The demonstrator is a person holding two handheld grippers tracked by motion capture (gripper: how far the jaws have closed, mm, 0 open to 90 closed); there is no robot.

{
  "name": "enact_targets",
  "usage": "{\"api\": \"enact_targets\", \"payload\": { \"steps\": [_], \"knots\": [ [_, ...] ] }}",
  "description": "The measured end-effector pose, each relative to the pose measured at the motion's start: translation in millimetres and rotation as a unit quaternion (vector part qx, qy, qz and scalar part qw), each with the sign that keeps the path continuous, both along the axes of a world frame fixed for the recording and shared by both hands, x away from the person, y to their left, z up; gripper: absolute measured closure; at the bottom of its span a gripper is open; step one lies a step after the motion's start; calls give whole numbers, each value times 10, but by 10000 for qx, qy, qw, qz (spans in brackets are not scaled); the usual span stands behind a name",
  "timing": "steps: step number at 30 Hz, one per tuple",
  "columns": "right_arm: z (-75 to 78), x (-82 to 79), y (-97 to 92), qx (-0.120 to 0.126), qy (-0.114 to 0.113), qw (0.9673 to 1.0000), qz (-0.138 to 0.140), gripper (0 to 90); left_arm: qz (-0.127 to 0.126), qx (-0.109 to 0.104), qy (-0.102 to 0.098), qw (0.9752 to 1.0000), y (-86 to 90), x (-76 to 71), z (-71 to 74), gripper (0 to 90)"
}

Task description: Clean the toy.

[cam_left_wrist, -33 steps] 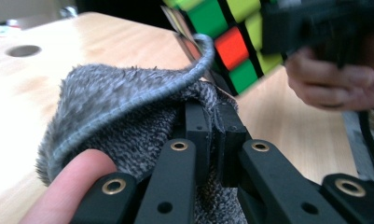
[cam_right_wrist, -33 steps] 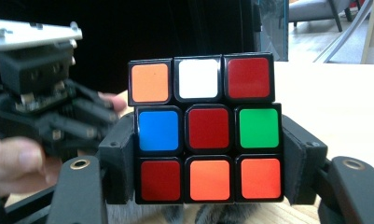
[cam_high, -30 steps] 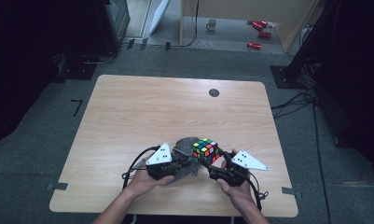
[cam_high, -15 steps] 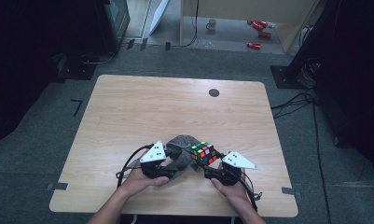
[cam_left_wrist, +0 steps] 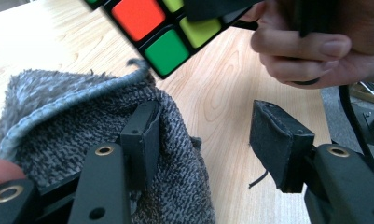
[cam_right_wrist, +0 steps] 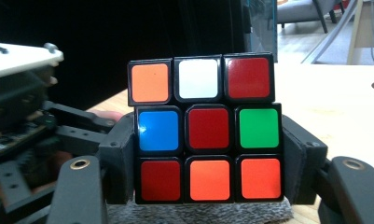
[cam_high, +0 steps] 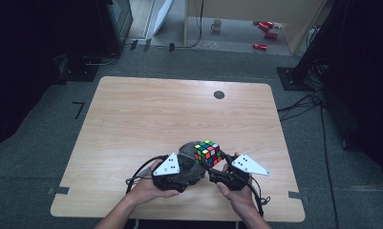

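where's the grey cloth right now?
In the high view the grey cloth lies at the table's near edge, just left of the cube, with the left claw open over it.

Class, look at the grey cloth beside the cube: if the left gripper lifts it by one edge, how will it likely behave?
The cloth lies bunched and folded on the table, so it would probably droop limply. Its looped pile looks grippy, unlikely to slip from the pads. The left gripper, whose jaws have just been opening, has one jaw against it, so it may snag.

Multicoloured puzzle cube (cam_high: 207, 153) with black edges, mottled grey cloth (cam_left_wrist: 58, 116), pale wood-grain table (cam_high: 155, 114).
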State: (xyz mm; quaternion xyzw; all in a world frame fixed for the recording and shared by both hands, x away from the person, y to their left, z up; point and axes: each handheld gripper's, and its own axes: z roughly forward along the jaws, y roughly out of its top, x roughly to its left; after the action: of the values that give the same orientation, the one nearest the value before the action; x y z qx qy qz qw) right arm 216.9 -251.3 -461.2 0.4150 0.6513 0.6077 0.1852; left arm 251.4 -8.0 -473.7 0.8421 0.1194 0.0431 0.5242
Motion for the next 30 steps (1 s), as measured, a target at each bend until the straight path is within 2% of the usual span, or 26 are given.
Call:
{"api": "enact_targets", "payload": {
  "steps": [9,11,14,17,19,24,30],
  "knots": [
    [-144,112,5,-244,255,9993,-97,343,80,-271,-87,9996,125,-30,88,445],
    [-176,135,24,-342,295,9989,-118,343,144,-309,-103,9994,158,-30,104,439],
    [-182,152,32,-319,306,9990,-78,342,400,-395,-147,9983,228,-8,125,408],
    [-146,130,37,-229,200,9994,153,342,605,-541,-74,9967,294,41,146,364],
    [-120,102,47,-202,95,9992,344,343,604,-652,-14,9960,340,71,168,330],
    [-81,38,33,-143,-109,9967,798,343,317,-1035,129,9940,530,141,256,303],
    [-76,7,23,-129,-209,9918,1253,343,129,-1168,275,9927,636,214,258,288]
  ]
}}
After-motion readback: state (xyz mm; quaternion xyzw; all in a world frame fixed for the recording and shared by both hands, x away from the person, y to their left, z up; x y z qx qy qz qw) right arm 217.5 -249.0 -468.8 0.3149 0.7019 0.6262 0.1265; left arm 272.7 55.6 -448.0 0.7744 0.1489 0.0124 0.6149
